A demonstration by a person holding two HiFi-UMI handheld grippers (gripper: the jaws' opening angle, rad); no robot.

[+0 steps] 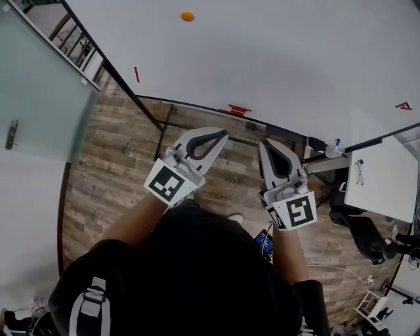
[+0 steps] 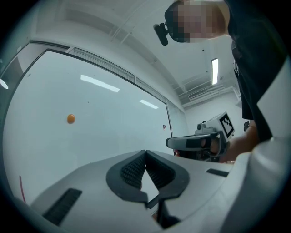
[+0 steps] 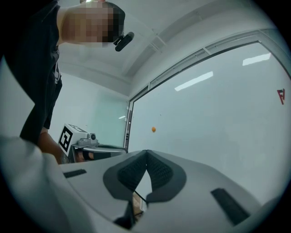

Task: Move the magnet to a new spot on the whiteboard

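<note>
A small orange round magnet (image 1: 188, 16) sticks to the large whiteboard (image 1: 275, 59), far above both grippers. It also shows as an orange dot, the magnet (image 2: 71, 119) in the left gripper view and the magnet (image 3: 153, 129) in the right gripper view. My left gripper (image 1: 225, 135) is held low in front of the person, shut and empty, its jaws touching at the tips (image 2: 145, 152). My right gripper (image 1: 264, 143) is beside it, also shut on nothing, tips together (image 3: 146, 151). Neither is near the magnet.
A red marker line (image 1: 136, 74) and a red mark (image 1: 403, 105) are on the board. A red object (image 1: 239, 109) sits on the board's tray. A glass door (image 1: 36, 98) stands left; a white table (image 1: 384, 177) and a black chair (image 1: 364, 233) stand right on the wooden floor.
</note>
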